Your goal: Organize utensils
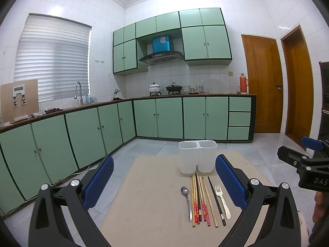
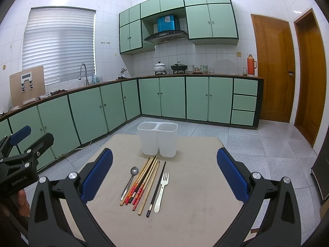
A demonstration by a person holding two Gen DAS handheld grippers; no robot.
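Utensils: spoon, chopsticks and fork lie side by side on the table, just near of the empty two-compartment holder. Your left gripper and right gripper hover spread wide, holding nothing. Risk: the chopsticks lie touching, so your pinch may drag or scatter neighbours.

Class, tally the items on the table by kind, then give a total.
Spoon: 1
Fork: 1
Chopsticks: about 7 (they overlap, so the exact count is unclear)
Two-compartment holder: 1
Total: about 10
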